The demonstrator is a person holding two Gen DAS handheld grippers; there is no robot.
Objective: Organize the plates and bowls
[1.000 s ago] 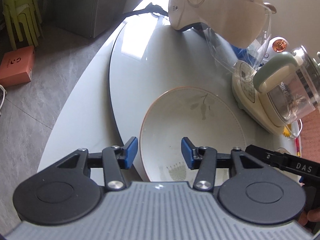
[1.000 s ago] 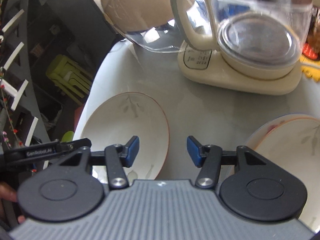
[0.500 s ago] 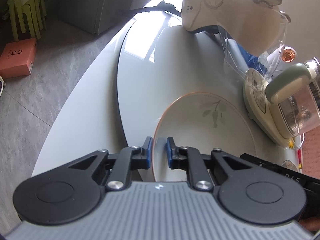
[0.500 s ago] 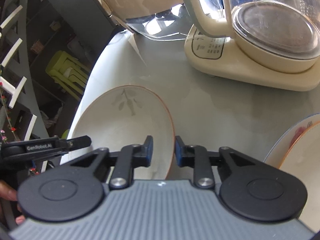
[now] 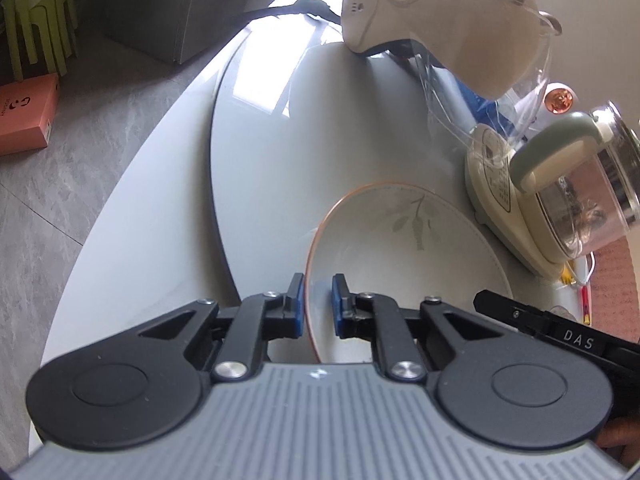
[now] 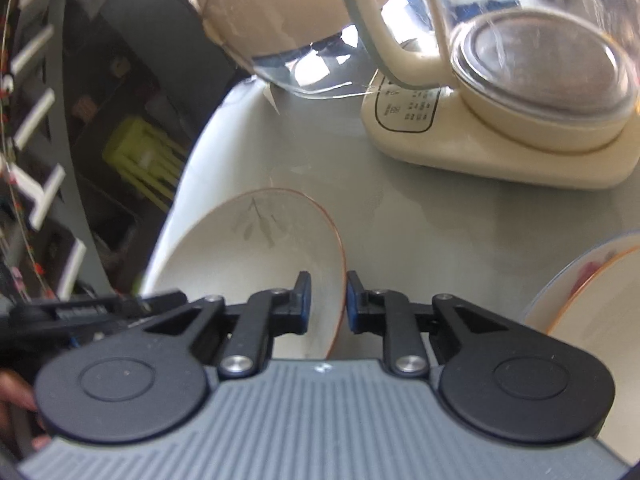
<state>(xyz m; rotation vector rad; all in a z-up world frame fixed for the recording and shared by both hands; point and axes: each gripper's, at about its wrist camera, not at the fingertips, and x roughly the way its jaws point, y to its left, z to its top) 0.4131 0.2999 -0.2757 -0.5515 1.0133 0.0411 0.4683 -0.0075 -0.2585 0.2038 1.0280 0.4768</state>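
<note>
Bowl: the leaf-patterned bowl [image 5: 404,256] with an orange rim sits on the glass turntable [image 5: 272,168], just in front of both grippers and between them; in the left wrist view its near-left rim runs into the jaws, in the right wrist view its near-right rim [image 6: 338,264] does.
Left gripper: the left gripper [image 5: 318,306] has just been closing, and its blue pads now straddle the bowl's left rim, one pad outside the wall and one inside; the gap is narrow and the pads look pressed to the wall.
Right gripper: the right gripper [image 6: 328,302] has likewise just been closing, and it clamps the opposite rim the same way, inner pad in the bowl, outer pad on the outside.
Key relation: the two grips sit on opposite sides of one rim, so the bowl spans the space between the hands; neither hand is clearly nearer.
Kettle: the glass kettle on its cream base [image 6: 500,148] stands beyond the bowl, near its far edge.
Stack at right: another orange-rimmed dish [image 6: 592,308] lies to the right of the right gripper, apart from the held bowl; I judge it the likely place for the bowl.
Coming move: a level lift with both hands together, then travel rightward, seems called for; uneven rise would tilt the bowl.
</note>
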